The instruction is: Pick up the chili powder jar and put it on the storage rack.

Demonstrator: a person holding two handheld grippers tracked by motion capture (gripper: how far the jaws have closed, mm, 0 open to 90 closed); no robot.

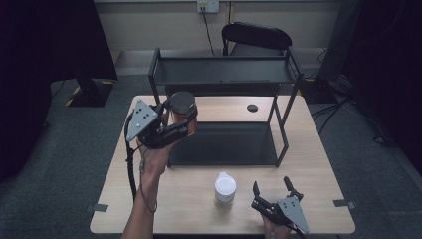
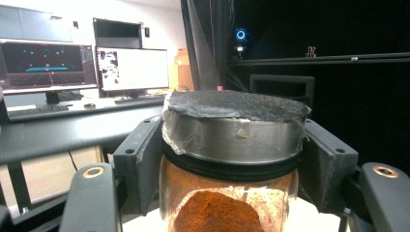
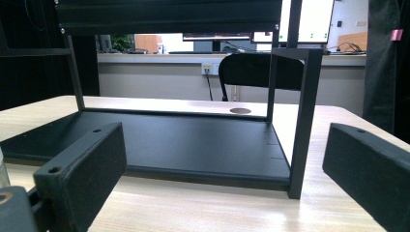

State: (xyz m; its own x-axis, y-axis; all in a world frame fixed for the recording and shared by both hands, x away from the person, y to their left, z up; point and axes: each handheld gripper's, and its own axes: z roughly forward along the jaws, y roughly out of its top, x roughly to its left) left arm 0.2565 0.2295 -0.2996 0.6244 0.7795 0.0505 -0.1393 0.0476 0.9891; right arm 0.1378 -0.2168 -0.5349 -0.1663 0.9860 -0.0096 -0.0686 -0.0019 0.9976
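My left gripper (image 1: 175,130) is clamped on a clear glass jar of rust-brown powder with a dark round lid (image 1: 183,113); the left gripper view shows both black pads pressed against the jar's sides just below the lid. I hold the jar in the air above the far left part of the table, at the left end of the black metal two-tier shelf rack (image 1: 224,79). The jar stands upright in the grip.

My right gripper (image 1: 272,191) rests at the near right edge of the light wooden table (image 1: 318,164), its jaws standing wide apart with nothing between them. They face the rack's lower tier across a bare stretch of tabletop.

A small jar with a white lid (image 1: 225,189) stands on the near middle of the table, just left of the right gripper and apart from it.

The tabletop is pale wood grain with a round cable hole (image 1: 252,107) on its far side. The rack sits on the far half of the table, both tiers bare. The floor is grey carpet (image 1: 74,149). Beyond the table stands a black chair (image 1: 256,37) against a pale wall with a socket (image 1: 207,6). The left gripper view shows lit monitors (image 2: 130,67) on a desk.
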